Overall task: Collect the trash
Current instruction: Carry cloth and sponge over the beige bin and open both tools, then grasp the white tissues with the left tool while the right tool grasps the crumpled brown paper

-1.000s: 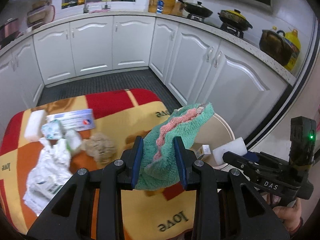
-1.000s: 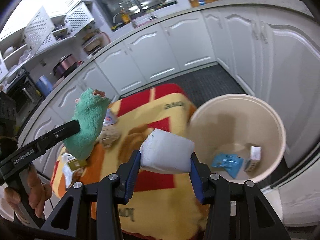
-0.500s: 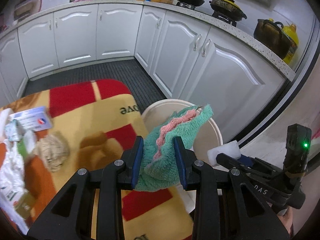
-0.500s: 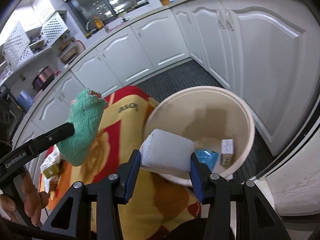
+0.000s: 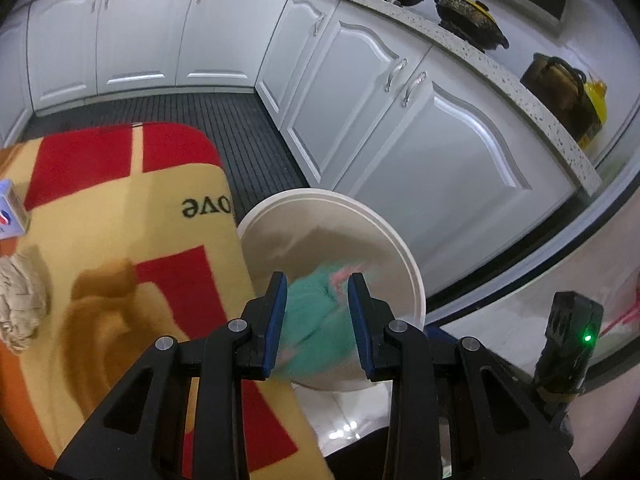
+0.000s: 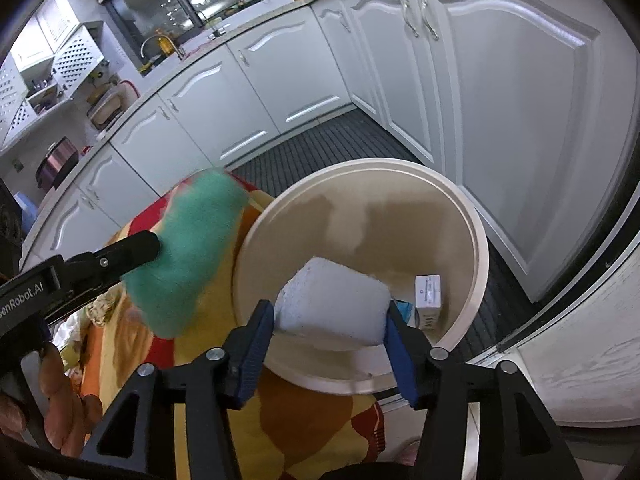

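Note:
My left gripper (image 5: pixel 316 280) is shut on a green and pink cloth (image 5: pixel 316 320), which hangs blurred over the near rim of the cream trash bin (image 5: pixel 400 248). In the right wrist view the same cloth (image 6: pixel 192 248) sits beside the bin's left rim (image 6: pixel 248 240). My right gripper (image 6: pixel 330 306) holds a white sponge (image 6: pixel 336 292) over the bin's opening. Its jaws are opening, and the pads still touch the sponge on both sides. Inside the bin lie a small white box (image 6: pixel 428 296) and a blue packet (image 6: pixel 404 308).
The bin stands on the floor against a table covered by a yellow and red blanket (image 5: pixel 120 240). A crumpled beige wad (image 5: pixel 20 304) and a box (image 5: pixel 10 216) lie at its left edge. White cabinets (image 5: pixel 400 120) stand close behind the bin. A hand (image 6: pixel 60 400) grips the left gripper.
Both grippers have moved from over the table toward the bin and lower. The cloth now hangs at the bin's rim, the sponge over its opening. The right jaws stand slightly wider.

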`<action>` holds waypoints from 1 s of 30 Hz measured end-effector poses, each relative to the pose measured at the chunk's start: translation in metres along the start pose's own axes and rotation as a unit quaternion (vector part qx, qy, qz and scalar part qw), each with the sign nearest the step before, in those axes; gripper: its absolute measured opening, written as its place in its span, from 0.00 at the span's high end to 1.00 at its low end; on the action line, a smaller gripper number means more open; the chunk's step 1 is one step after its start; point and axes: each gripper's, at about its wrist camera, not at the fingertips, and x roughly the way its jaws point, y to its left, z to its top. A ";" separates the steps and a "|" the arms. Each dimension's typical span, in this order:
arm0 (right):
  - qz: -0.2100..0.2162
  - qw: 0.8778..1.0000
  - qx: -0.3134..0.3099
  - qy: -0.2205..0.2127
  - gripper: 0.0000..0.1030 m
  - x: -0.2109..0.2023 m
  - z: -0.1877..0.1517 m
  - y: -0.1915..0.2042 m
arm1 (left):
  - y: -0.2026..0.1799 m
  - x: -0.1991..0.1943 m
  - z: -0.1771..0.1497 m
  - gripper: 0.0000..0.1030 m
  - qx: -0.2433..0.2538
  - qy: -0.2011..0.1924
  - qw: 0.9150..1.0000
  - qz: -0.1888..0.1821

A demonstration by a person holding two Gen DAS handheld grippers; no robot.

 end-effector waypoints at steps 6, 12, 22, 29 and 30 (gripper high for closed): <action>-0.009 1.000 0.002 0.004 0.31 0.005 -0.001 -0.005 | -0.004 0.001 -0.004 0.57 0.018 0.000 1.000 0.019; -0.003 1.000 0.002 0.010 0.31 0.007 -0.005 -0.003 | -0.003 -0.009 -0.009 0.57 0.028 -0.010 0.999 0.043; -0.006 1.000 -0.012 0.004 0.31 -0.004 -0.010 0.013 | 0.004 -0.035 -0.021 0.57 0.040 -0.027 0.995 0.091; 0.008 1.000 -0.028 0.002 0.31 -0.014 -0.010 0.033 | 0.012 -0.059 -0.033 0.53 0.047 -0.033 0.992 0.112; 0.011 0.999 -0.032 0.001 0.30 -0.016 -0.011 0.036 | 0.013 -0.063 -0.035 0.50 0.049 -0.034 0.992 0.115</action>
